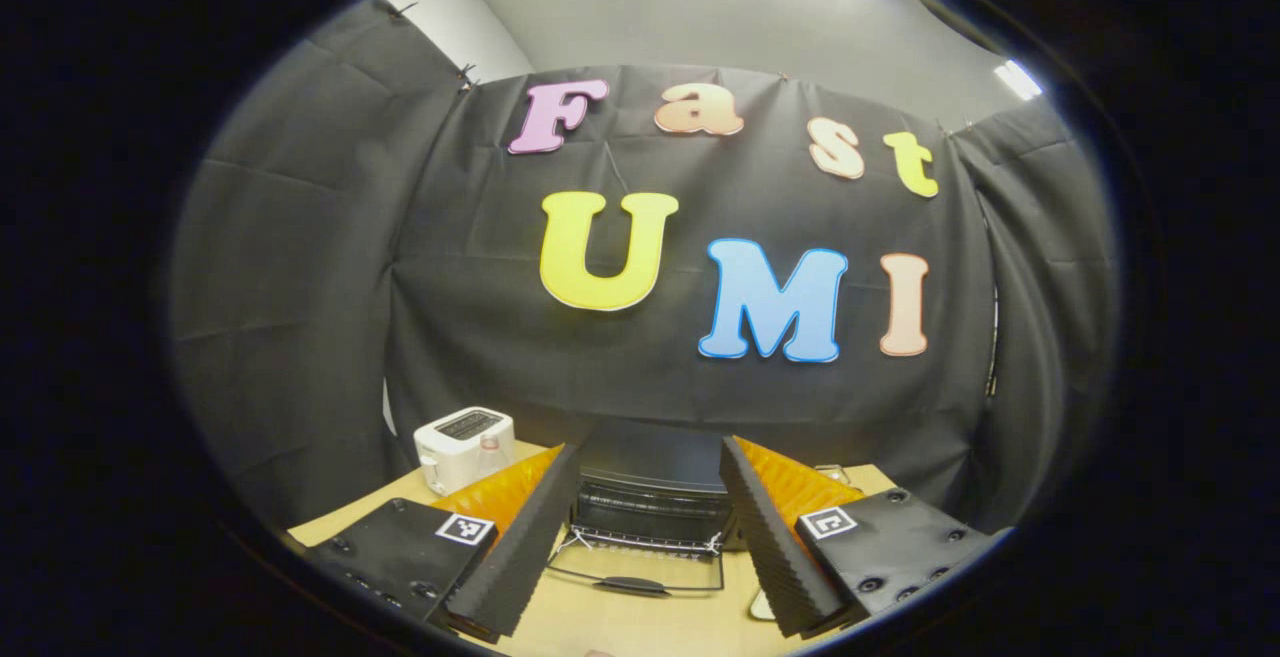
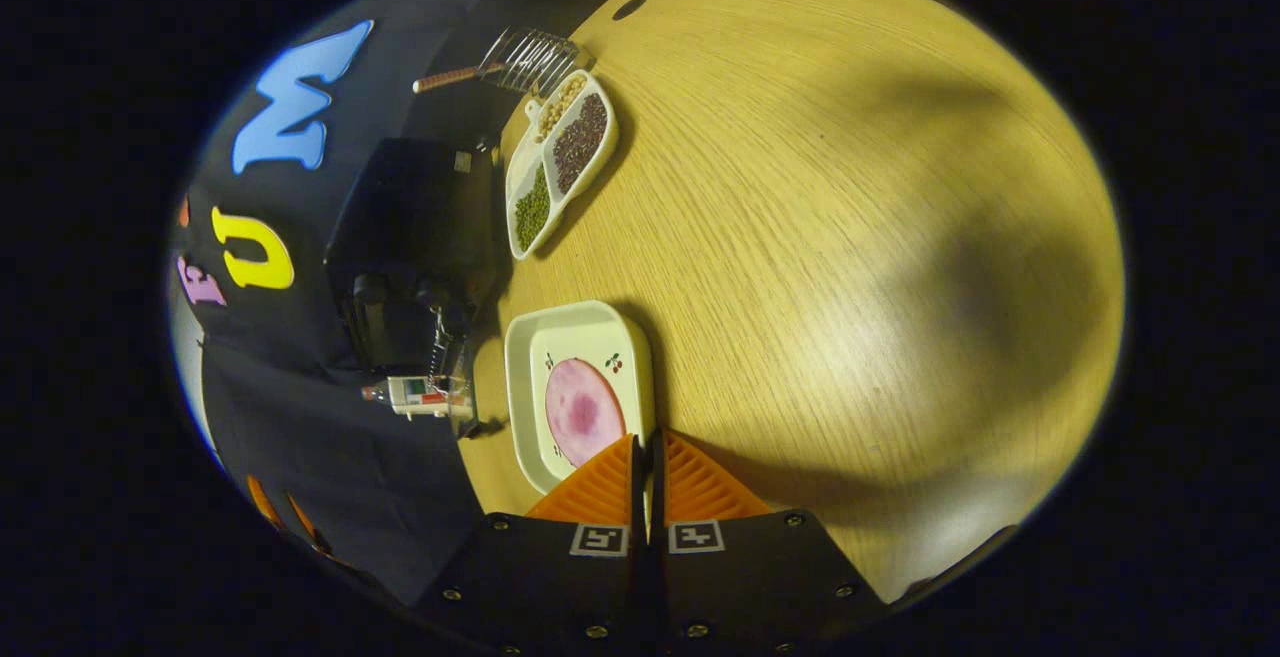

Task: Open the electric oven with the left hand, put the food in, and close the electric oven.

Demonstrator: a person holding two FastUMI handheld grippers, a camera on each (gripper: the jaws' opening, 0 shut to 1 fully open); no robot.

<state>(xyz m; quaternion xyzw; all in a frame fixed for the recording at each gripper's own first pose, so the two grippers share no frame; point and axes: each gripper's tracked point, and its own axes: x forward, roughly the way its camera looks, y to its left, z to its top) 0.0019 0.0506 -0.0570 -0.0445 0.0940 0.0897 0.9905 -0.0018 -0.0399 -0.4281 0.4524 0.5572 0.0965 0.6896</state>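
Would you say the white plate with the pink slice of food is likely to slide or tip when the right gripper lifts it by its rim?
The white plate looks rigid and glossy, so probably slippery. Gripped at one edge, it may tilt, and the flat pink slice could slide.

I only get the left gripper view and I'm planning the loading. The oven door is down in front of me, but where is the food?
Observer: In the right gripper view, a pink slice of meat lies on a white plate on the table.
Operator: Does the right gripper have it?
Observer: The right gripper looks shut on the plate's near rim.
Operator: Anything crowding the plate?
Observer: A divided dish of beans sits beyond it, with bare table between them.
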